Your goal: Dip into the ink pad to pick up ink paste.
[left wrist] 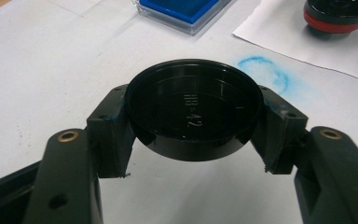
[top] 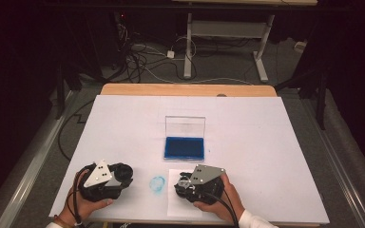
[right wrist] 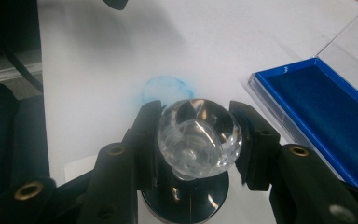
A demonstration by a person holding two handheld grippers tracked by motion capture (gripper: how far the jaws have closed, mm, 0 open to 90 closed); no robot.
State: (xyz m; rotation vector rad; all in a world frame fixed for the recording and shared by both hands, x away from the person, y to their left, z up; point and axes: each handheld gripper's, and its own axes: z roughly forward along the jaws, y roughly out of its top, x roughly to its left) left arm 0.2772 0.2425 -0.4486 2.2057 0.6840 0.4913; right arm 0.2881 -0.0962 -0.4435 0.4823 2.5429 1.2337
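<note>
My left gripper (left wrist: 193, 136) is shut on a round black cap (left wrist: 193, 105), held just above the white table cover, its hollow side marked "42". In the high view this gripper (top: 122, 175) sits at the front left. My right gripper (right wrist: 199, 138) is shut on the clear faceted knob (right wrist: 198, 135) of a round stamp with a black base (right wrist: 186, 198). In the high view the right gripper (top: 184, 184) is at the front centre. From the left gripper view the stamp base (left wrist: 339, 14), black with a red band, stands on a white paper sheet (left wrist: 307, 44).
An open ink pad (top: 184, 147) with blue felt lies mid-table, its clear lid (top: 185, 125) standing upright behind it. A faint blue ring print (top: 157, 183) marks the table cover between the grippers. The paper sheet (top: 178, 205) lies at the front edge. Floor cables and desk legs are beyond the table.
</note>
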